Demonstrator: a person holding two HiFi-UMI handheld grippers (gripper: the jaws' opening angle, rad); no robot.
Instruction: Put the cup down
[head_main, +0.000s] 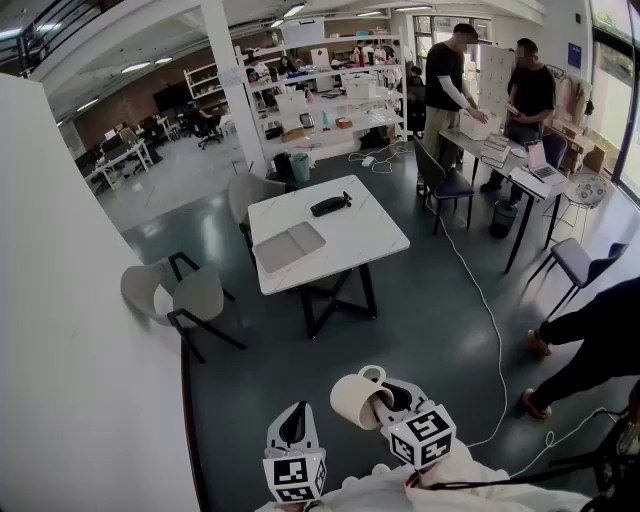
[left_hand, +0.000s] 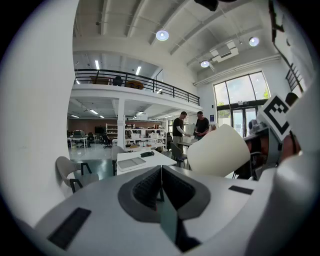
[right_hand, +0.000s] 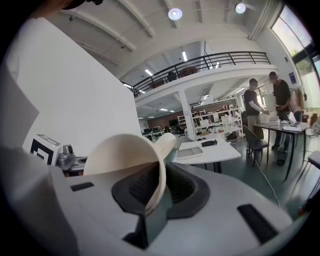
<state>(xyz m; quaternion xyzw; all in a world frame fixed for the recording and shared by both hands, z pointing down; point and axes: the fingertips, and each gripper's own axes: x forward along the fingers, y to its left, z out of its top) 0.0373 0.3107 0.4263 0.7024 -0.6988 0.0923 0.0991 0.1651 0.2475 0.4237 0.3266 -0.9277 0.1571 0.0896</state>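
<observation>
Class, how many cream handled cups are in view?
1: the cream handled cup, its wall pinched in the right gripper, held in mid-air; distant shelves may hide more.

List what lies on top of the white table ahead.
The white table bears a flat grey tray and a small black object. Whatever sits under them is covered.

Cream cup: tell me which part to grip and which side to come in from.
Grip the thin rim wall, entering at the open mouth, one jaw inside, one outside. The right gripper holds the cup so, tipped on its side. The wall fits the jaws; the body looks too wide, and the handle sits beyond them, clear.
</observation>
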